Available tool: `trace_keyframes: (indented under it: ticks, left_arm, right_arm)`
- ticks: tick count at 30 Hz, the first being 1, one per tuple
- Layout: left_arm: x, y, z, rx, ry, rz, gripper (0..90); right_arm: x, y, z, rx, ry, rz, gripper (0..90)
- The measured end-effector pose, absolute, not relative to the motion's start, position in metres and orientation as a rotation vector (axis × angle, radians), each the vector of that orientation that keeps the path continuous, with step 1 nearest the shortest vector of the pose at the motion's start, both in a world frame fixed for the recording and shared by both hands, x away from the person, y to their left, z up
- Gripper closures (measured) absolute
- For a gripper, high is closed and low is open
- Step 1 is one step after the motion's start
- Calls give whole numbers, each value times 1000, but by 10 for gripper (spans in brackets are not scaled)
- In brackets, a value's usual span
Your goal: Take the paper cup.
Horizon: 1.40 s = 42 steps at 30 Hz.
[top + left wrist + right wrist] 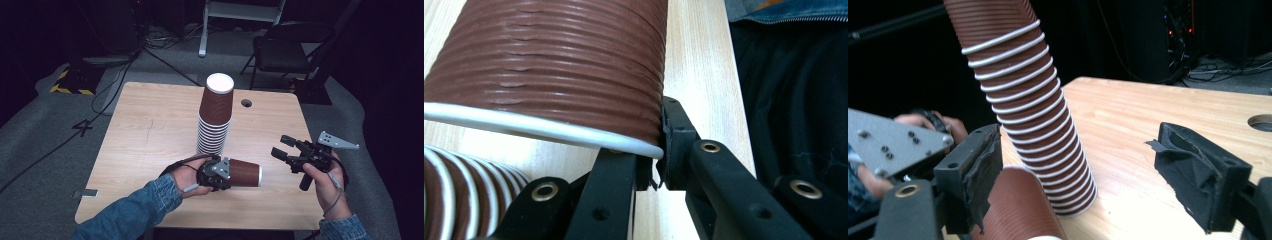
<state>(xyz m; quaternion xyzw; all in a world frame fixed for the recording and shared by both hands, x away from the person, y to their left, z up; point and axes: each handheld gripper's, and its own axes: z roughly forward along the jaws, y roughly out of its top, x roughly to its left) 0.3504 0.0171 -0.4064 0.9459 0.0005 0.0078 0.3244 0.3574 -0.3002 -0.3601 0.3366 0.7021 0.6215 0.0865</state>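
Observation:
A tall stack of upside-down brown ribbed paper cups [215, 117] stands in the middle of the wooden table [150, 130]. My left gripper [220, 174] is shut on the rim of a single brown cup [244, 173], which lies sideways just in front of the stack with its white base pointing right. In the left gripper view the jaws pinch the white rim of the cup [554, 65], beside the stack [464, 190]. My right gripper [281, 145] hovers open to the right of the cup, empty. Its view shows the stack [1028, 110] and the held cup [1018, 205] between its wide-apart pads [1198, 170].
A round cable hole [246, 103] sits in the table behind and right of the stack. Beyond the table's far edge are a black folding chair [285, 50] and cables on the grey floor [165, 60]. Bare wood lies left of the stack.

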Motion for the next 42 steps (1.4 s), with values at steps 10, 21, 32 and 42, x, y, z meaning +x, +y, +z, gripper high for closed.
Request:
trace_keyframes:
  ticks: [10,21,32,42]
  left_arm:
    - [351,12,-396,2631,-74,44,845]
    - [353,8,-396,2644,-100,54,843]
    - [350,3,-396,2673,-140,68,843]
    - [349,0,-396,2672,-152,76,843]
  right_arm:
    - [359,-292,-356,934,2247,1742,216]
    - [362,-275,-346,915,2418,1536,225]
    - [368,-250,-341,866,2567,1384,224]
    - [373,-224,-343,779,2738,1183,182]
